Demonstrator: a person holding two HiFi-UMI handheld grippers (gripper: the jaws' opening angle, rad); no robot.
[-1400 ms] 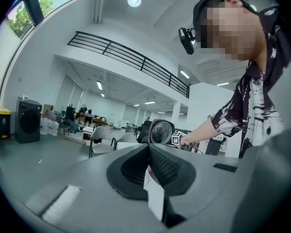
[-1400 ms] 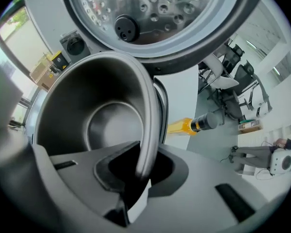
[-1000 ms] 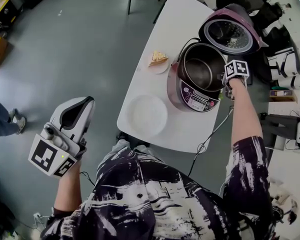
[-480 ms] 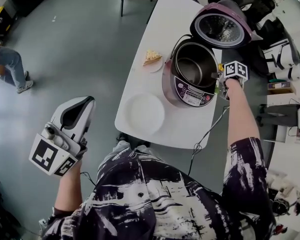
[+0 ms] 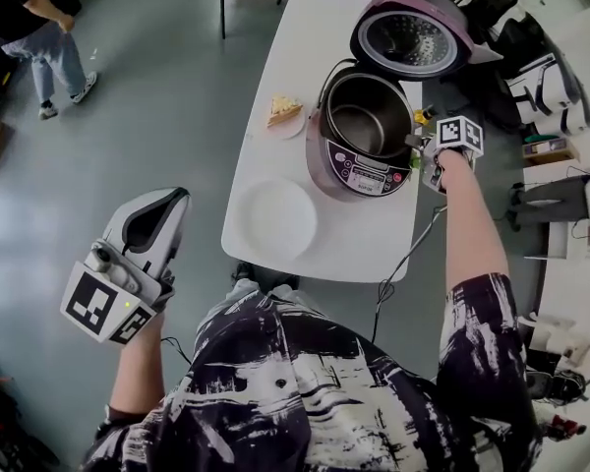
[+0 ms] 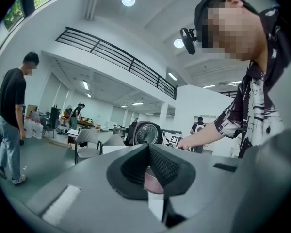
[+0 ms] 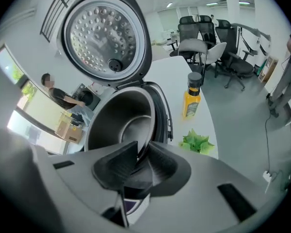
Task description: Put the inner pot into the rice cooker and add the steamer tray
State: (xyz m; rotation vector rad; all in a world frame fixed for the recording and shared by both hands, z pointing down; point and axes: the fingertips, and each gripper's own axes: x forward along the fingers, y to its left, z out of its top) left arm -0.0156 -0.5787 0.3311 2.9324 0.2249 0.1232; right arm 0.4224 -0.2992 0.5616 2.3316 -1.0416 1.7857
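The purple rice cooker (image 5: 359, 175) stands at the table's far right, with its lid (image 5: 413, 42) swung up. The steel inner pot (image 5: 364, 121) sits in the cooker body. My right gripper (image 5: 416, 143) is at the pot's right side. In the right gripper view the pot (image 7: 121, 120) has its thin rim between the pads, and the right gripper (image 7: 141, 157) is shut on it. A white round steamer tray (image 5: 272, 219) lies flat near the table's front. My left gripper (image 5: 167, 209) hangs over the floor left of the table, with its pads (image 6: 165, 166) together and nothing held.
A small dish with a yellow wedge (image 5: 283, 111) lies left of the cooker. A yellow bottle (image 7: 192, 96) and green leaves (image 7: 199, 142) sit right of the cooker. The power cable (image 5: 413, 254) trails off the table's near right edge. A person (image 5: 34, 18) stands on the floor, far left.
The head view has shifted, so table and cooker sit further left. My right gripper stays on the pot's right rim, its wrist turned. A person has walked across the floor at left.
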